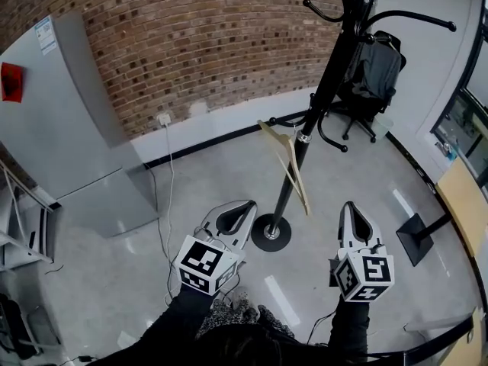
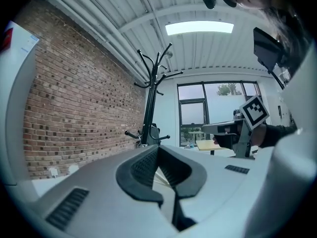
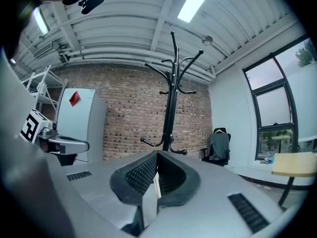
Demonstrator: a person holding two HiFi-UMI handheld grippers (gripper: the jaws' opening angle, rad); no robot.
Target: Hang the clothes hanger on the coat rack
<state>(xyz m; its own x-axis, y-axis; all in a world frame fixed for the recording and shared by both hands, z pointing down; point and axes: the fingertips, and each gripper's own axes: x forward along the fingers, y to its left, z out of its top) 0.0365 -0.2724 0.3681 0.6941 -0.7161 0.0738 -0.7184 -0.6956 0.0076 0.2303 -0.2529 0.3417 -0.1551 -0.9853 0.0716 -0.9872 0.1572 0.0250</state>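
A black coat rack point(image 1: 329, 82) stands on a round base point(image 1: 271, 232) ahead of me. A pale wooden clothes hanger point(image 1: 288, 165) hangs tilted from one of its low hooks, beside the pole. My left gripper point(image 1: 247, 204) is held low, left of the base, jaws shut with nothing between them. My right gripper point(image 1: 349, 205) is to the right of the base, also shut and empty. Both are well short of the hanger. The rack point(image 2: 148, 103) rises beyond my left gripper point(image 2: 158, 148) in the left gripper view, and the rack point(image 3: 171, 98) stands straight beyond my right gripper point(image 3: 157, 153) in the right gripper view.
A tall grey cabinet point(image 1: 69, 120) stands at the left against the brick wall point(image 1: 213, 36). A cable point(image 1: 169, 174) runs down from a wall socket. An office chair with a dark jacket point(image 1: 371, 78) sits behind the rack. A wooden table point(image 1: 463, 198) and a black floor stand point(image 1: 417, 239) are at the right.
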